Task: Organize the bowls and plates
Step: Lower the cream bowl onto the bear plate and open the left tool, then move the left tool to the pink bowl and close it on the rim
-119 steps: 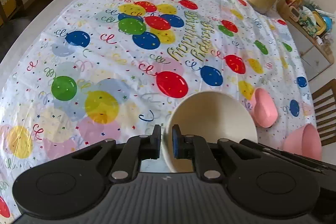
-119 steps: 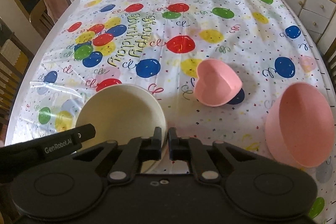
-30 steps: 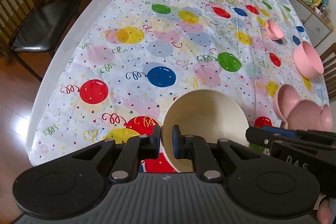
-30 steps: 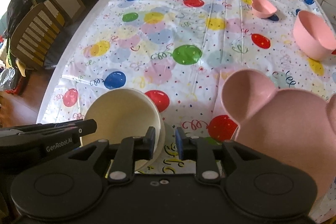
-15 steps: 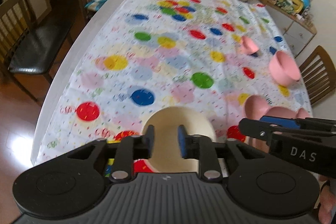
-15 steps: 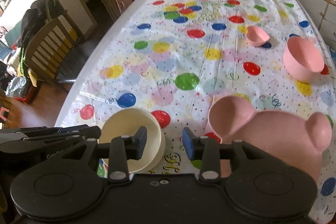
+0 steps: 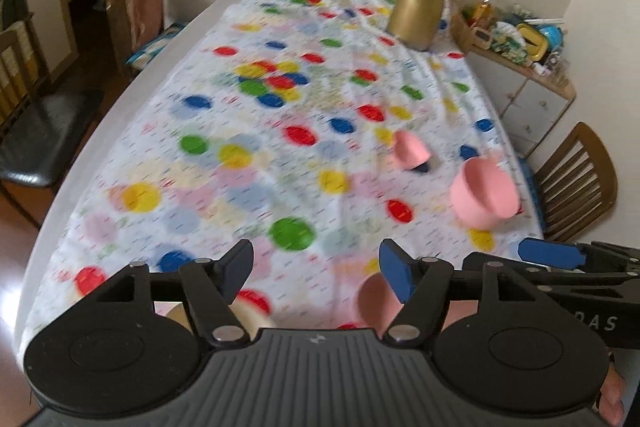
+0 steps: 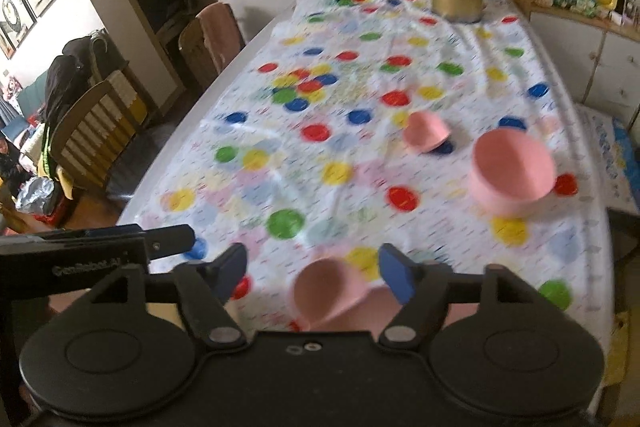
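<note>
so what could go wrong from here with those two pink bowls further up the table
The round pink bowl sits close to the table's right edge, so a clumsy grab could knock it off. The small heart bowl is shallow and may slip from the open right gripper. Both views are blurred, so aiming is uncertain.

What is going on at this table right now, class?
A person holds two grippers above a balloon-print tablecloth. Both the left gripper and right gripper are open and empty. Below them sit a cream bowl and a pink eared plate; a pink bowl and small heart dish wait farther off.
</note>
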The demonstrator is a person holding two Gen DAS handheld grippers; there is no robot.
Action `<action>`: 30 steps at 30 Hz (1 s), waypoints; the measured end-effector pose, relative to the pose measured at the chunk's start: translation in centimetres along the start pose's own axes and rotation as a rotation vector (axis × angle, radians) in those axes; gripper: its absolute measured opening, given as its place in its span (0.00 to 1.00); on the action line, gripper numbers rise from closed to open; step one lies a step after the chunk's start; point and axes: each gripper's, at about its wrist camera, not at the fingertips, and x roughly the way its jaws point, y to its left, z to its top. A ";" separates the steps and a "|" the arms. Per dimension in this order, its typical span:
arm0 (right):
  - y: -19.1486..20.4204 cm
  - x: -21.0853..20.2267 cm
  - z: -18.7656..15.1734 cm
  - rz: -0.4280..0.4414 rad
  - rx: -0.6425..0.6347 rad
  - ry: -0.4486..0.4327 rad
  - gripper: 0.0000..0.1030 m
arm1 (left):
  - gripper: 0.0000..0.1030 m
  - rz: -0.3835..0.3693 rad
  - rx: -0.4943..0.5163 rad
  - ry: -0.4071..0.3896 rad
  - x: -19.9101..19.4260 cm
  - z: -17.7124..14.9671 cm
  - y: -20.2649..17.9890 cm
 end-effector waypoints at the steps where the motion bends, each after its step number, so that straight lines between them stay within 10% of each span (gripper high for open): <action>1: -0.7 -0.1 0.2 -0.001 -0.009 -0.004 0.77 | 0.68 -0.005 0.006 -0.006 0.2 0.2 -0.7; 9: -6.3 -0.6 2.0 -0.003 -0.026 -0.031 0.93 | 0.76 -0.006 0.039 -0.032 2.2 1.9 -6.0; 30: -20.3 2.6 3.2 -0.149 0.099 0.030 0.84 | 0.76 -0.023 0.098 0.079 12.8 4.3 -16.1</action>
